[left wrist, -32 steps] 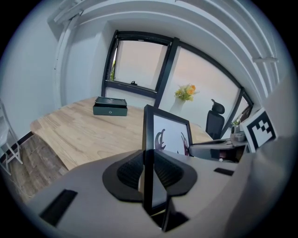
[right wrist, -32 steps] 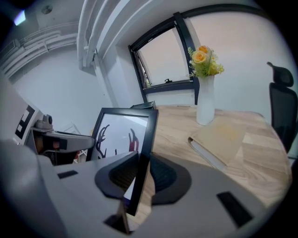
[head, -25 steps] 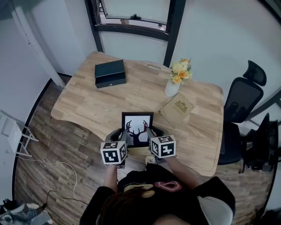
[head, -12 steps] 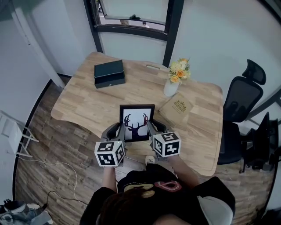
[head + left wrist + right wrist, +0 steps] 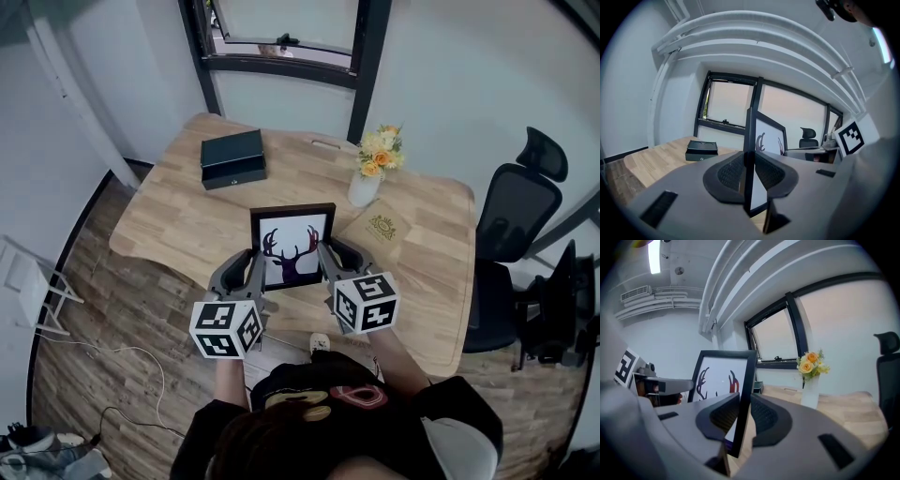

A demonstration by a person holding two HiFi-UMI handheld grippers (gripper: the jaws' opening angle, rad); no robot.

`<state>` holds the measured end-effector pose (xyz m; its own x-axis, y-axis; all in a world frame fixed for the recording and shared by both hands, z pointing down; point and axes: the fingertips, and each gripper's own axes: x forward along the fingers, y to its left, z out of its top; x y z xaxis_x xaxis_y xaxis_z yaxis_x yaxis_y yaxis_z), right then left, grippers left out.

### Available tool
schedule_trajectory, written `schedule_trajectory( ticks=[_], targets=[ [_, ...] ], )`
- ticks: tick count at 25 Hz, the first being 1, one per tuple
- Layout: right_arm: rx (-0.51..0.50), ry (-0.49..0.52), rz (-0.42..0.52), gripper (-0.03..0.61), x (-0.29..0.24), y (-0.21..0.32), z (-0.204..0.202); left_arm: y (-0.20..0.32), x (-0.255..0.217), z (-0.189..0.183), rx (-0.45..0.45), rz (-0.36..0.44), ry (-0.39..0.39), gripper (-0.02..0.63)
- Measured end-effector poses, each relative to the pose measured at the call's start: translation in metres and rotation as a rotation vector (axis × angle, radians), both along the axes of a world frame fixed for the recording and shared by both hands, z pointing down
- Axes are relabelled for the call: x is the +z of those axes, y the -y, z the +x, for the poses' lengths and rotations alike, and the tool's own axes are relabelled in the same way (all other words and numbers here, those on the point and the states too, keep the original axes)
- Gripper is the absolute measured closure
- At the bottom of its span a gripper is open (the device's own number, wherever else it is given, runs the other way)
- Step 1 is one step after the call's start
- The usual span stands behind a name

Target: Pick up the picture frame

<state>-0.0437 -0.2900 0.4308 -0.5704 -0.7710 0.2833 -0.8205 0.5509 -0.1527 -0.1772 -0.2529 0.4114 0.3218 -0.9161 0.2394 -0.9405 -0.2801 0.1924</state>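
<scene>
A black picture frame (image 5: 292, 247) with a deer-antler print hangs upright above the wooden desk (image 5: 187, 211), off its surface. My left gripper (image 5: 255, 269) is shut on the frame's left edge (image 5: 748, 140). On the opposite side my right gripper (image 5: 327, 264) is shut on the right edge (image 5: 746, 394). In both gripper views the ribbed pads press the thin frame edge from both sides, and the picture frame's print (image 5: 719, 378) faces the person.
A dark green box (image 5: 232, 157) lies at the desk's back left. A white vase of yellow flowers (image 5: 373, 167) and a tan book (image 5: 379, 232) sit at the right. A black office chair (image 5: 514, 225) stands to the right; a window (image 5: 286, 28) is behind.
Both grippers have risen together with the frame, which has come up off the desk and tilted more upright toward the camera.
</scene>
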Motion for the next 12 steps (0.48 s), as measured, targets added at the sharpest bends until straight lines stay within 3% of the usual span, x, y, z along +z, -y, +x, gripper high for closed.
schedule_trajectory(
  ticks=[12],
  targets=[
    [-0.006,0.033,0.172,0.499,-0.063,0.007,0.012,0.001,-0.056,0.012,0.008,0.156,-0.01,0.532]
  ],
)
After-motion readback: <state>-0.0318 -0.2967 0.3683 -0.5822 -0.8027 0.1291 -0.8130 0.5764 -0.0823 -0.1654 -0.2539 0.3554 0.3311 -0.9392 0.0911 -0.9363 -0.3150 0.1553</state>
